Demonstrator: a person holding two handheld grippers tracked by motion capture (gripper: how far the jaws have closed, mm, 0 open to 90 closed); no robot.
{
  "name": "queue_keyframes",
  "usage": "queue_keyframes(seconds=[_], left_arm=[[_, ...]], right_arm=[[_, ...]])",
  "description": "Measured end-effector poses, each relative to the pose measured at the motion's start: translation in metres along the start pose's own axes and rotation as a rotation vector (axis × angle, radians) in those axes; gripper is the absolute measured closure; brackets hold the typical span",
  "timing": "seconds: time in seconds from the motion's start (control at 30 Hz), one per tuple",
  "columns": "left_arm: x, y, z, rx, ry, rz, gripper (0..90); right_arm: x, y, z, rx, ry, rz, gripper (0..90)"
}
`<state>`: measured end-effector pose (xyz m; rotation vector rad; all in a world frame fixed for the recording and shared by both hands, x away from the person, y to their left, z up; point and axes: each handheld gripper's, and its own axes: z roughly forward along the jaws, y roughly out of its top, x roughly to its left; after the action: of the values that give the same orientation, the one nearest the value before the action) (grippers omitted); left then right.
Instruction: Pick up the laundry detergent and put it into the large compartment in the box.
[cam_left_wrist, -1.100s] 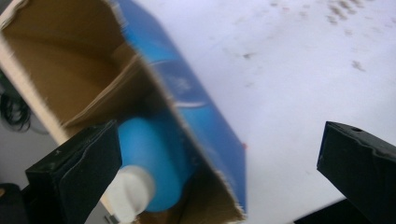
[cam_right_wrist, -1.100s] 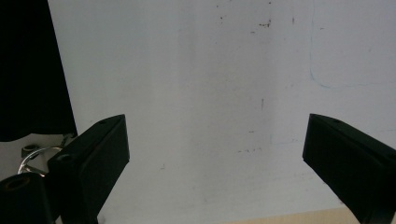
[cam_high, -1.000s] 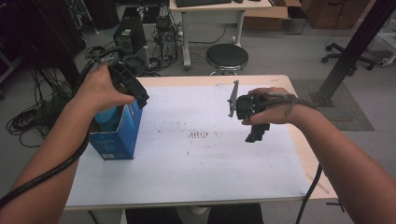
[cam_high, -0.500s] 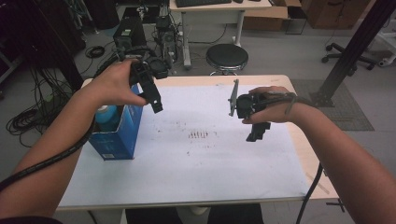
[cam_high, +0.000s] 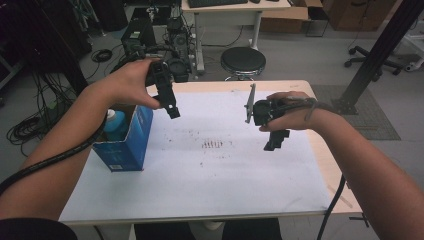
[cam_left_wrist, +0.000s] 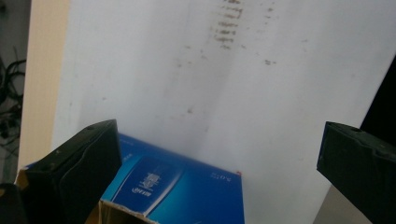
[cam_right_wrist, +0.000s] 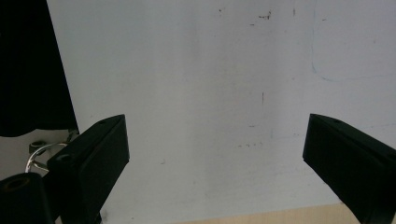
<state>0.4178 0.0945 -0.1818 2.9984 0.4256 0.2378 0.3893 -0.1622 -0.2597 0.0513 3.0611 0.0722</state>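
Blue carton (cam_high: 131, 142) stands upright w/ top flaps open, just below & left of the left gripper (cam_high: 170, 102), well apart from the right gripper (cam_high: 276, 140). A blue-capped bottle (cam_high: 116, 125) stands inside, cap just under the rim. In the left gripper view the carton's printed blue side (cam_left_wrist: 180, 189) sits low between the wide-apart jaws, nearer the left one.

I see even, dim overhead light; the white sheet (cam_high: 210, 170) reads brightest, without glare. Room edges fall dark. My gripper views are soft, the near jaws blurred and shadowed.
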Motion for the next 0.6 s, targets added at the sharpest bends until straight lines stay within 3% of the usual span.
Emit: queue_keyframes(seconds=[0.07, 0.1, 0.27, 0.6], left_arm=[[-0.001, 0.002, 0.000, 0.005, -0.009, 0.016, 0.2], [-0.004, 0.003, -0.001, 0.003, -0.006, 0.044, 0.2], [-0.007, 0.005, -0.002, 0.013, -0.029, 0.069, 0.2], [-0.008, 0.010, 0.001, 0.024, -0.030, 0.079, 0.2]], right_arm=[[0.000, 0.000, 0.000, 0.002, 0.001, -0.003, 6.7], [0.000, 0.000, 0.000, 0.001, 0.001, -0.008, 6.7], [0.000, -0.001, -0.001, -0.003, 0.001, -0.012, 6.5], [-0.007, -0.010, 0.002, 0.001, -0.001, 0.003, 6.5]])
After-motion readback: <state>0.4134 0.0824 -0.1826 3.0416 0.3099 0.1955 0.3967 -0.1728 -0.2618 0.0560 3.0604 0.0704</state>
